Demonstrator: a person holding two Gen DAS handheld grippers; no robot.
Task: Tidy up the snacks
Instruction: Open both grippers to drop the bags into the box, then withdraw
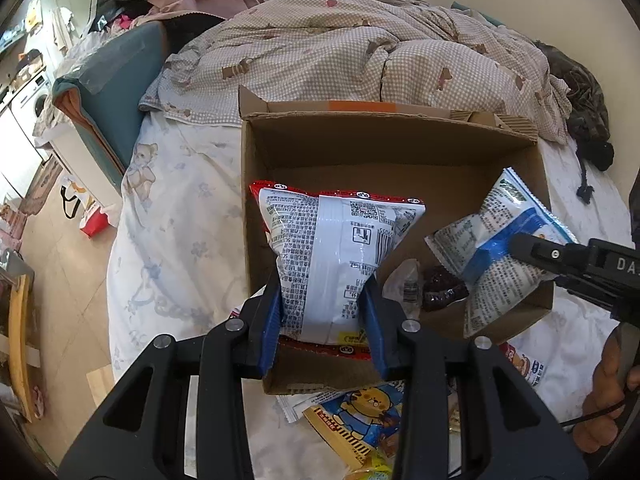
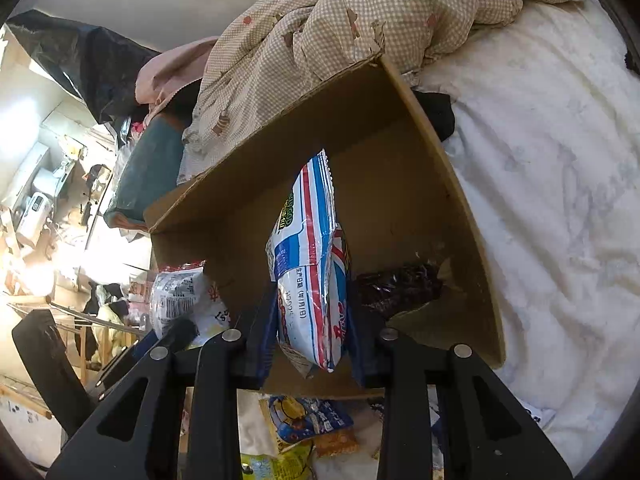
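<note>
An open cardboard box sits on the bed. My left gripper is shut on a red-and-white snack bag and holds it over the box's left side. My right gripper is shut on a blue-and-white snack bag, held over the box; that bag also shows in the left wrist view. A dark snack packet and a clear packet lie on the box floor; the dark packet also shows in the right wrist view. The red-and-white bag appears at left in the right wrist view.
Several loose snack packs lie on the white sheet in front of the box; they also show in the right wrist view. A checked quilt is heaped behind the box. The bed's left edge drops to the floor.
</note>
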